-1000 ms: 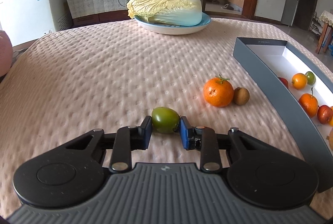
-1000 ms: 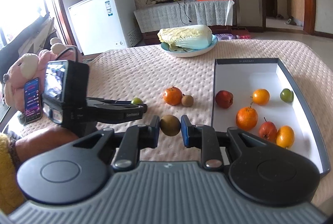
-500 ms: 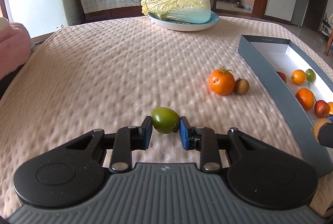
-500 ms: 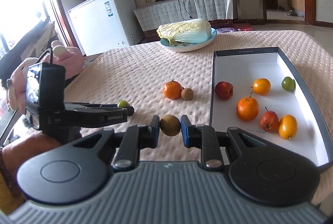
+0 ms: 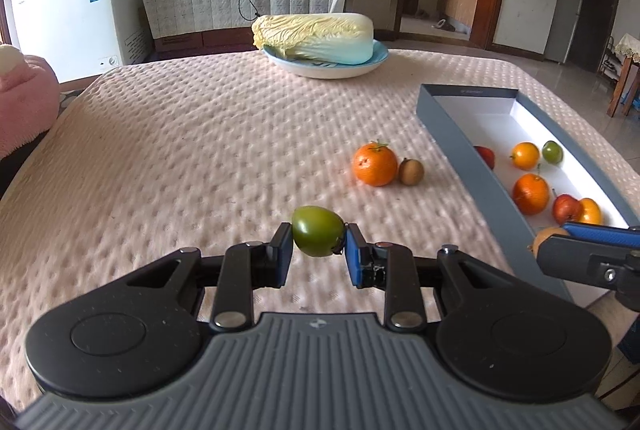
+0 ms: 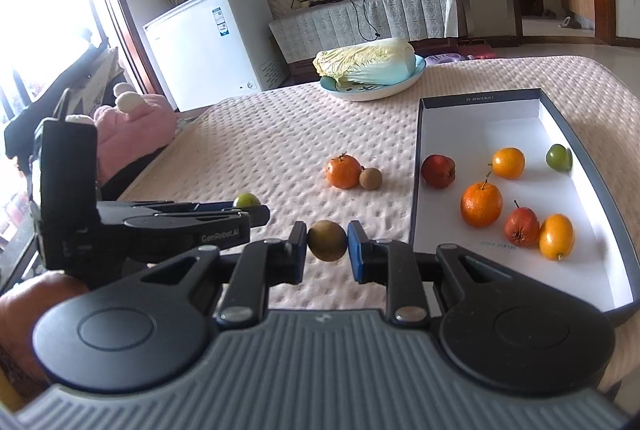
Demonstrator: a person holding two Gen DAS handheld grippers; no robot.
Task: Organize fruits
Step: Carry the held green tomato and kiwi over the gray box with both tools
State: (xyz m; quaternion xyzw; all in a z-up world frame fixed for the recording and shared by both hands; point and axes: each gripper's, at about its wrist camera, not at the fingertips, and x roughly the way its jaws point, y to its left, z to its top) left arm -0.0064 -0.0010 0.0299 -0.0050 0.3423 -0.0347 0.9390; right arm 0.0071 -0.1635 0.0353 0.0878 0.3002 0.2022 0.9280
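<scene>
A pink quilted table carries a grey box of fruit. The left gripper clamps a green fruit above it; the right gripper clamps a brown fruit beside the box.

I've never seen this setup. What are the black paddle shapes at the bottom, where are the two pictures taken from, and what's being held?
No robot: a person holds a two-finger tool in each hand, each with a camera looking along its fingers. The left gripper grips a green fruit; the right gripper grips a brown fruit. On the quilted table lie an orange touching a small brown fruit, a plated cabbage and a grey box holding six fruits.
</scene>
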